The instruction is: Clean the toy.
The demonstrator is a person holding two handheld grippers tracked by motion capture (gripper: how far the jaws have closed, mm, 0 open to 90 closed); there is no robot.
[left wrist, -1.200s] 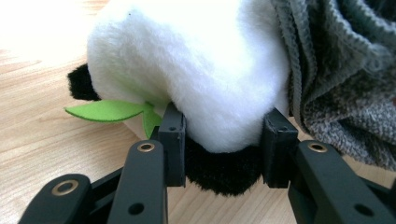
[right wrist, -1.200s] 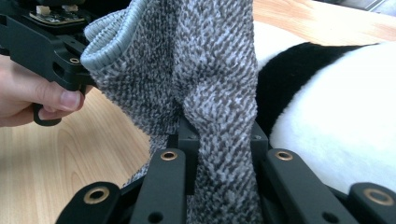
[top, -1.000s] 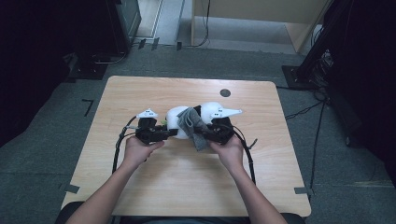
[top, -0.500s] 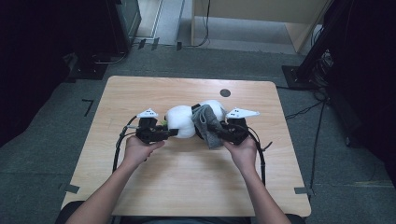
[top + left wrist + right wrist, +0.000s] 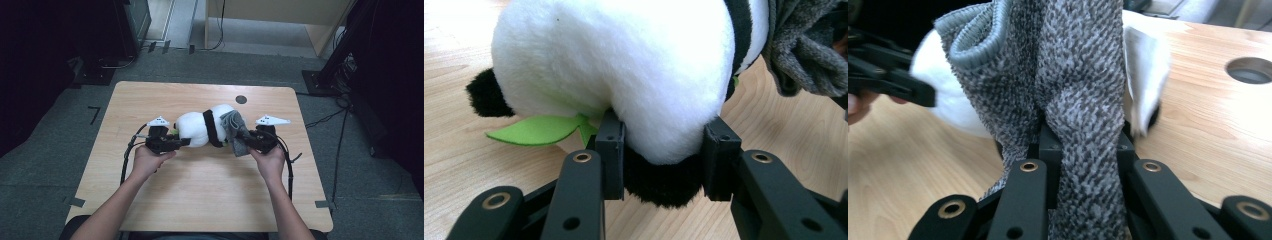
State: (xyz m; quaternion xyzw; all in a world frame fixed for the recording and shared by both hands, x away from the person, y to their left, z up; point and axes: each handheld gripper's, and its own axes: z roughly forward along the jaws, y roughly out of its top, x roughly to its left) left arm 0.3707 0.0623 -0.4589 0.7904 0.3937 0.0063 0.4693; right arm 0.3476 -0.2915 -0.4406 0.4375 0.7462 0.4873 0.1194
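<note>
Since the earlier frame both hands are wider apart, so the panda toy lies stretched at the table middle, the left gripper pinching its black part, the right gripper pinching the grey sock.

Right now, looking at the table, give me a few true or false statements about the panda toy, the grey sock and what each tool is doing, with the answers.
1. The left tool grips the plush panda at a black part. True.
2. The right tool is open with nothing in it. False: it is shut on the grey sock.
3. A green leaf sticks out beside the panda. True.
4. The sock is bright red. False: it is speckled grey.
5. The table has a round hole near its far edge. True.
</note>
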